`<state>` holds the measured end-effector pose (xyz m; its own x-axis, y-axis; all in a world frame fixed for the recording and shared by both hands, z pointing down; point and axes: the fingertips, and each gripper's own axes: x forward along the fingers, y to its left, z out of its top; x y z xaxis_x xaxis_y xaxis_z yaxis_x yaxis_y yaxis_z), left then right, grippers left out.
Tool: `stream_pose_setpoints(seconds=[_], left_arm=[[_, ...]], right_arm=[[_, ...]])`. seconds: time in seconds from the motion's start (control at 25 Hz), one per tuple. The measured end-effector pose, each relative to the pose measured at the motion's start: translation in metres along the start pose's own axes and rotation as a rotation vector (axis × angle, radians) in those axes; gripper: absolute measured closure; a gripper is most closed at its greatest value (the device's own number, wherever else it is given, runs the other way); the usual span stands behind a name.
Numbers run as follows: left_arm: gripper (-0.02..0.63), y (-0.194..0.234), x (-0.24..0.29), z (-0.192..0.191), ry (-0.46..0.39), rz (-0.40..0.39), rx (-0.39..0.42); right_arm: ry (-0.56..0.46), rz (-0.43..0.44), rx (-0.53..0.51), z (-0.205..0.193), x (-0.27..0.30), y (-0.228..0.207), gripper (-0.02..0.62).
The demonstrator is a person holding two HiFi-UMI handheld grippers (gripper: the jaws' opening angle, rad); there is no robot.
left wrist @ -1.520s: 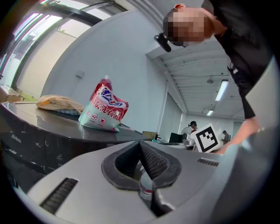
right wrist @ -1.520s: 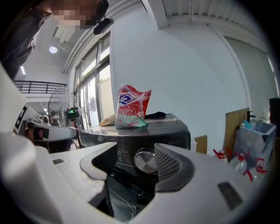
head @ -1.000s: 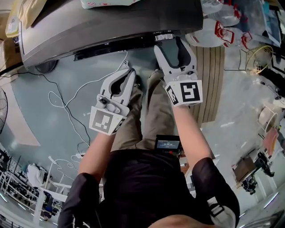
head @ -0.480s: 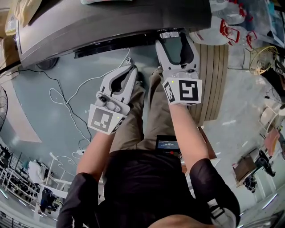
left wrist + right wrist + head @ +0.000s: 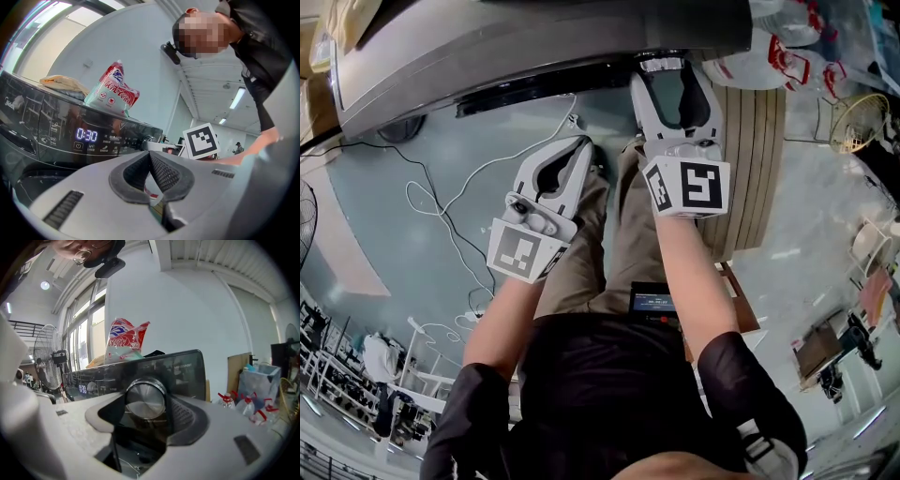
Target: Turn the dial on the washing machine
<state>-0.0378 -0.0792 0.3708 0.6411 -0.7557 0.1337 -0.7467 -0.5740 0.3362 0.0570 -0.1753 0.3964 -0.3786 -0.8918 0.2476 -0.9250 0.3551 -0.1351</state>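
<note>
Dial (image 5: 146,399) near right end of panel (image 5: 187,369) on washing machine (image 5: 487,56); bag (image 5: 125,341) on top, seemingly behind display (image 5: 86,135).

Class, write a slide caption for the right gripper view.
Right gripper jaws, just closing, clasp the dial on the washing machine.

Dark machine, bright packet, pale floor.

The washing machine (image 5: 487,47) is glossy charcoal-black, its dial (image 5: 145,399) brushed silver with a dark rim, and its display (image 5: 86,135) glows pale blue. The bag (image 5: 112,93) is red and white with a dab of blue. The left gripper (image 5: 577,146) is pale grey, with black ribbed pads (image 5: 164,171) and a cube (image 5: 525,253) in black-and-white squares. The floor (image 5: 384,206) is soft blue-grey, the cable (image 5: 441,202) white, the slatted board (image 5: 750,169) beige, the trousers (image 5: 623,244) khaki and the shirt (image 5: 600,394) black.
</note>
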Motion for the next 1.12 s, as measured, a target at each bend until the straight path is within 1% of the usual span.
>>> stream_pose_setpoints(seconds=[0.12, 0.28, 0.44, 0.88, 1.12], left_arm=[[0.612, 0.0010, 0.0000, -0.0047, 0.026, 0.005, -0.001], [0.612, -0.0001, 0.0023, -0.0027, 0.020, -0.008, 0.027], [0.612, 0.0004, 0.0043, -0.0023, 0.028, -0.004, 0.028], [0.612, 0.0049, 0.0045, -0.0021, 0.021, 0.010, 0.026], [0.612, 0.0055, 0.0042, -0.0023, 0.023, 0.011, 0.033]], right_arm=[[-0.005, 0.003, 0.027, 0.0000, -0.0006, -0.0005, 0.319], [-0.013, 0.010, 0.074, 0.0004, -0.0008, -0.0007, 0.321], [-0.018, 0.020, 0.134, 0.0010, -0.0010, -0.0021, 0.321], [-0.027, 0.039, 0.373, -0.0012, -0.0016, -0.0048, 0.321], [-0.032, 0.045, 0.421, -0.0017, -0.0018, -0.0057, 0.321]])
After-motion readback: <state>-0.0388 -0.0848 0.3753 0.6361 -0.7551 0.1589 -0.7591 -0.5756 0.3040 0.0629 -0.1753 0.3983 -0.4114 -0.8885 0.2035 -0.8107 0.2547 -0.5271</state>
